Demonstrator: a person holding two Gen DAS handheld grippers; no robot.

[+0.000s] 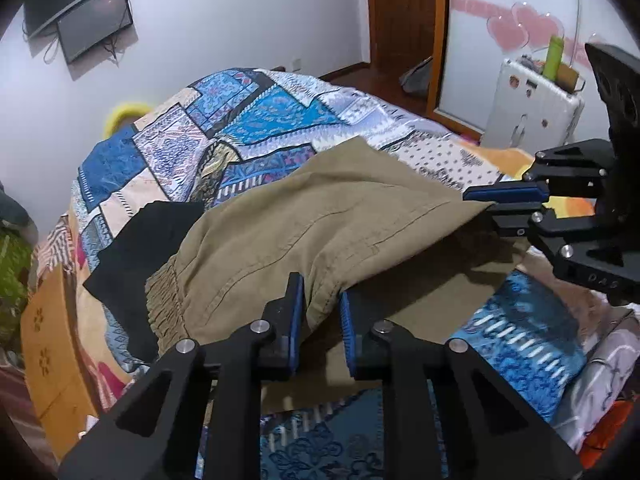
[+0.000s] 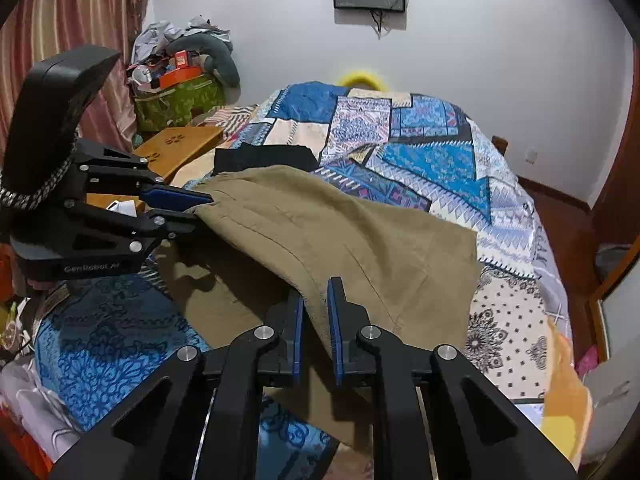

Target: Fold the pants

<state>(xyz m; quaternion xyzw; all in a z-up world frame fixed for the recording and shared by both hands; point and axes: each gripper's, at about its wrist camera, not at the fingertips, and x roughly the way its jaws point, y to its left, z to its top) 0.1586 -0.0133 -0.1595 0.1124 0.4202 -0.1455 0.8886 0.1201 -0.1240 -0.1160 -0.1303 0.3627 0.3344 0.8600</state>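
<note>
Khaki pants (image 1: pixel 304 224) lie on a patchwork bedspread, partly lifted off it. My left gripper (image 1: pixel 322 312) is shut on the near edge of the pants beside the gathered waistband. My right gripper (image 1: pixel 480 204) comes in from the right and is shut on another corner of the same edge. In the right wrist view the pants (image 2: pixel 360 232) hang between both grippers: my right gripper (image 2: pixel 316 312) pinches the cloth in the foreground, and my left gripper (image 2: pixel 200 204) holds the far left corner. A lower layer of the pants lies flat beneath.
A black garment (image 1: pixel 152 240) lies on the bedspread (image 1: pixel 256 120) behind the pants. A wooden lap table (image 2: pixel 180 144) sits at the bed's left edge, with cluttered bags beyond. A white suitcase (image 1: pixel 532 108) stands by the wall.
</note>
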